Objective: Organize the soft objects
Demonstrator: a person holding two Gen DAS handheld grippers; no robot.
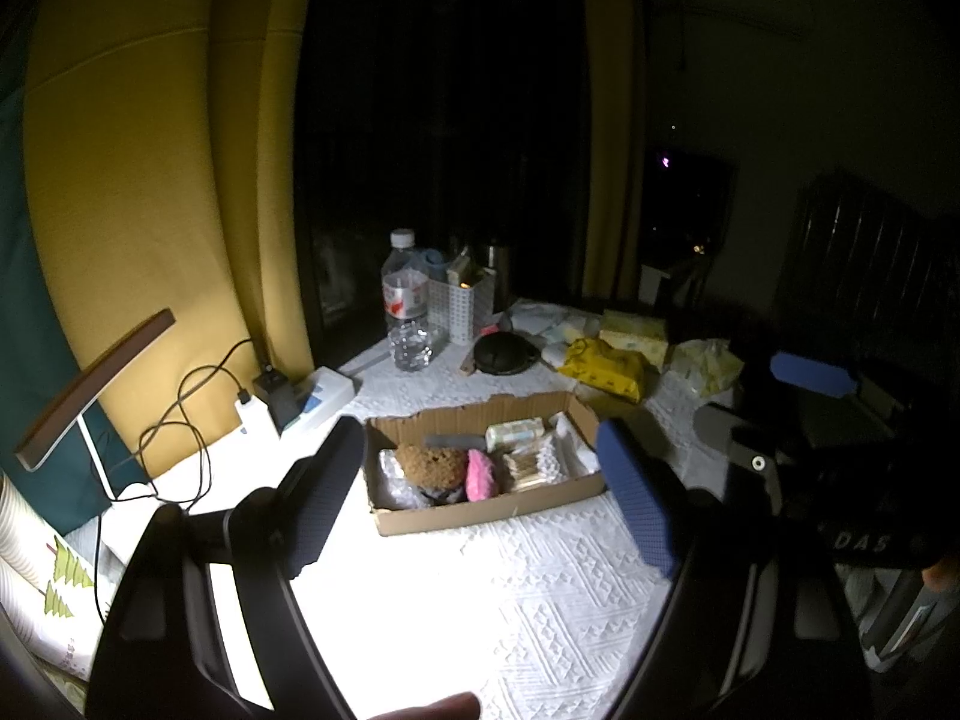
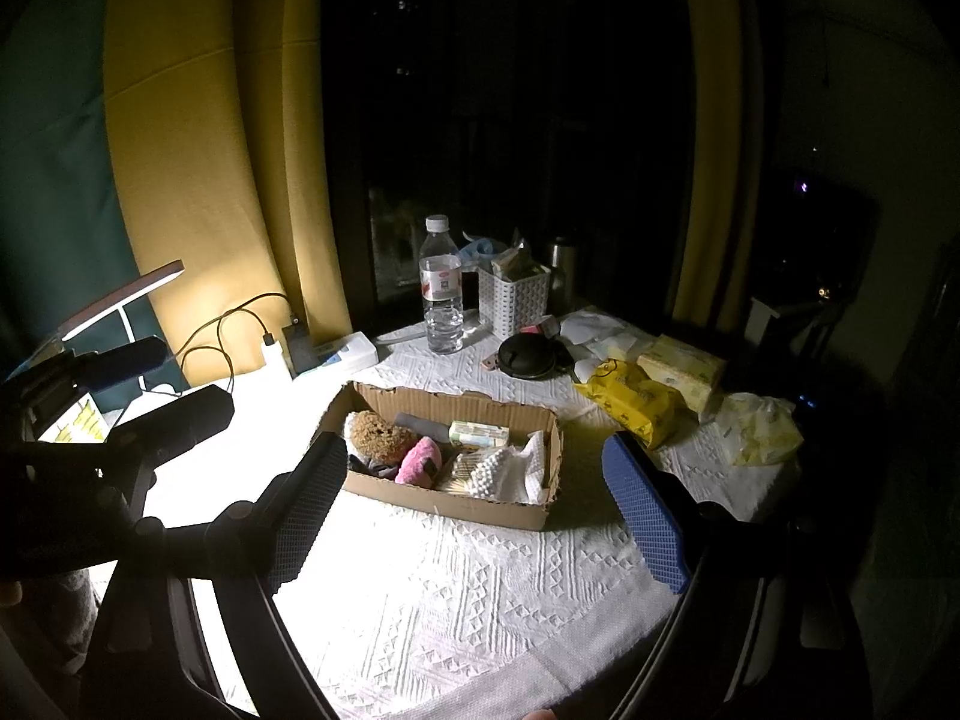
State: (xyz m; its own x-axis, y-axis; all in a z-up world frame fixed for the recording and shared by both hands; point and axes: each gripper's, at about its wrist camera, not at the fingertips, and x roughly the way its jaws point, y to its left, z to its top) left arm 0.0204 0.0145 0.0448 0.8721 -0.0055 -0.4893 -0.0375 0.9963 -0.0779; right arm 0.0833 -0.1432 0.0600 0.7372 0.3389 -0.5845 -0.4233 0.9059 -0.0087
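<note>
Cardboard box [image 2: 450, 501] sits in the middle of the tabletop [image 2: 456, 606], on a white textured cloth, and most of the soft things lie inside it: a brown sponge [image 2: 379, 435] at the left end, a pink plush piece [image 2: 420, 461] just beside it, and a pack of cotton swabs [image 2: 480, 471] toward the right. Both pairs of tongs hover above the cloth on the near side of the box, touching nothing. The left tongs [image 1: 486, 498] stand wide apart with nothing between them, and the right tongs [image 2: 474, 516] are spread just as wide and bare. Beyond the box, well apart from it, a yellow packet [image 2: 636, 399] and pale tissue packs [image 2: 684, 372] lie toward the dim right side. A water bottle [image 2: 443, 294] and a white basket [image 2: 521, 297] stand at the far edge near the dark window. A desk lamp [image 2: 126, 300] throws hard light over the left of the cloth
</note>
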